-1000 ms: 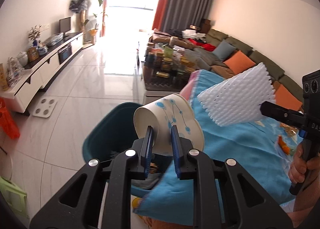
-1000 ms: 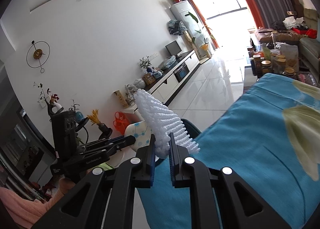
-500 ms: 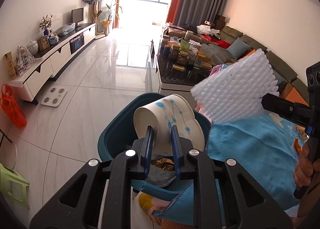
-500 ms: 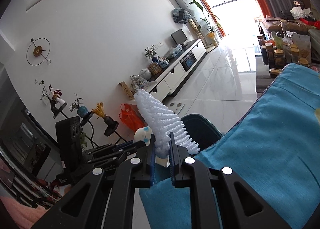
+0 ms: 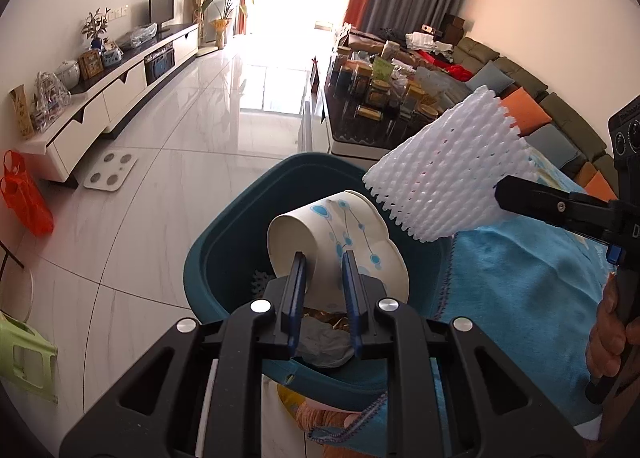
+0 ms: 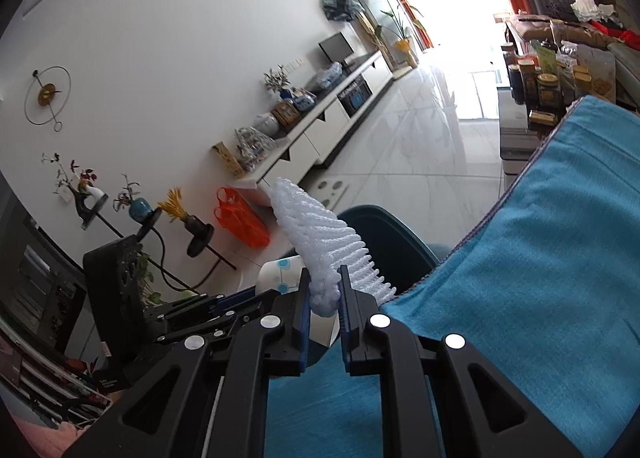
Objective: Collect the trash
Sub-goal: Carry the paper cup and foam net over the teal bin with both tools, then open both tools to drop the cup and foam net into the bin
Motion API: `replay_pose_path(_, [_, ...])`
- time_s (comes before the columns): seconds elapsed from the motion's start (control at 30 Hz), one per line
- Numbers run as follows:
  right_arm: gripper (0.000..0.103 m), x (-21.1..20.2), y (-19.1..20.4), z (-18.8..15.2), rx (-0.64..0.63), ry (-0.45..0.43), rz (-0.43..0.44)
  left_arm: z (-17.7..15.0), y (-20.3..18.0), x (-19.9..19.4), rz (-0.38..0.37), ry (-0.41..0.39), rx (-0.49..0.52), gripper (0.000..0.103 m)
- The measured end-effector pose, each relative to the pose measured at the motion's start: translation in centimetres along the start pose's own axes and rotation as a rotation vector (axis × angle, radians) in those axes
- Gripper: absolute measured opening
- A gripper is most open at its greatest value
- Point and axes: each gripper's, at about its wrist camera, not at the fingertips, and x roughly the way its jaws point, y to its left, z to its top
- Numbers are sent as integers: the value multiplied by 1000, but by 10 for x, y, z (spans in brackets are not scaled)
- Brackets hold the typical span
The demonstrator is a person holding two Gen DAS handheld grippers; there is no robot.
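Pinching the white blue-dotted paper cup (image 5: 340, 234) in your left gripper (image 5: 322, 278), you needed it centred over the teal plastic bin (image 5: 224, 242) before releasing; your right gripper (image 6: 323, 290) clamped the white foam net sleeve (image 6: 320, 242).

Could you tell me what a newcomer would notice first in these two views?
Probably the left claw shut on a white paper cup with blue dots, held above the teal bin. To its right, the right claw grips a white foam net beside the blue cloth.
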Motion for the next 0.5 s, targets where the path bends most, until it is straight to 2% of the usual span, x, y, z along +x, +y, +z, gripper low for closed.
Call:
replay_pose_path(0.4, [17, 21, -7, -1, 25, 52, -62, 10, -7, 51, 0, 61, -27, 19])
replay_pose_path(0.5, [21, 21, -6, -2, 24, 53, -67, 12, -7, 62, -5, 73, -42, 23])
